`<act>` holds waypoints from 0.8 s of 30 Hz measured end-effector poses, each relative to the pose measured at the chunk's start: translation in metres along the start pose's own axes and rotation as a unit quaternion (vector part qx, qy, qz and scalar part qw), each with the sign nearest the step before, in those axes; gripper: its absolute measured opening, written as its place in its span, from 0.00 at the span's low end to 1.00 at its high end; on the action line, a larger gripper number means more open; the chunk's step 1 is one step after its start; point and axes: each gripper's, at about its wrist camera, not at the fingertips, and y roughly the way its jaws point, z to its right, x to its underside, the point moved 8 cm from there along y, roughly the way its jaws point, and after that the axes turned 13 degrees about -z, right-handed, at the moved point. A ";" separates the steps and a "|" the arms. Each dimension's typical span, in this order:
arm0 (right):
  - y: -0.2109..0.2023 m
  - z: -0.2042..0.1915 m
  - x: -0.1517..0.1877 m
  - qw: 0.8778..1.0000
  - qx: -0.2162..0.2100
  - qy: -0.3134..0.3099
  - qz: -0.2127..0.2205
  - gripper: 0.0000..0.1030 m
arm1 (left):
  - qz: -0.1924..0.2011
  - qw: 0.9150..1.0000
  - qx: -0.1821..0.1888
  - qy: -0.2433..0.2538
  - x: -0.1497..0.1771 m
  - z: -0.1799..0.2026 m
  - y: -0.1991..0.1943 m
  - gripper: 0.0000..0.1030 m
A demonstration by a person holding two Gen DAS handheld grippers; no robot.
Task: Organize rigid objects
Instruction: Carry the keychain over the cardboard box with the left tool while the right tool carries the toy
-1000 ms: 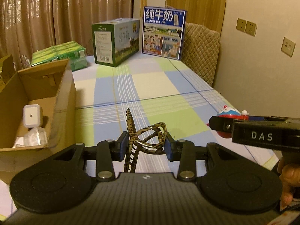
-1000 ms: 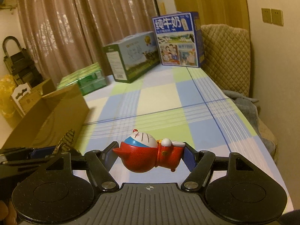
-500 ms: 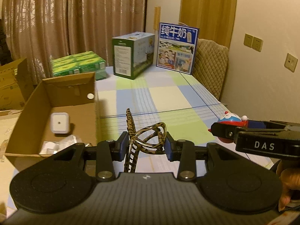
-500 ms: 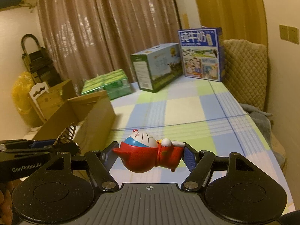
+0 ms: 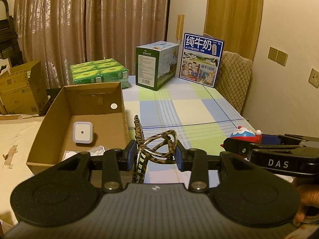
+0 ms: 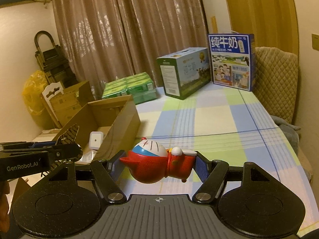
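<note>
Left gripper (image 5: 153,155) clenches stiff, springy hair claw (image 5: 154,149) mid-body; right gripper (image 6: 157,164) grasps hard, slick toy figure (image 6: 157,163) endwise.

"纯牛奶" on blue milk carton (image 5: 201,59), "DAS" on right gripper (image 5: 242,139) (side face), "GenRobot.AI" on left gripper (image 6: 65,149)

The open brown cardboard box (image 5: 83,119) sits ahead-left of the left hand-held gripper (image 5: 154,155). A small white square plug-in light (image 5: 82,132) lies inside it. Two tall printed cartons (image 5: 156,64) stand far ahead on the bench (image 5: 191,109).
</note>
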 end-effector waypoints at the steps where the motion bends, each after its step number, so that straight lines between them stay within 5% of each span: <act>1: 0.001 -0.002 0.000 1.000 -0.001 -0.002 -0.001 0.66 | 0.000 1.000 0.000 -0.001 0.001 -0.002 -0.001 0.33; 24: 0.043 -0.056 -0.015 0.998 -0.036 -0.049 -0.024 0.66 | -0.002 0.999 -0.034 -0.025 0.001 -0.077 -0.006 0.33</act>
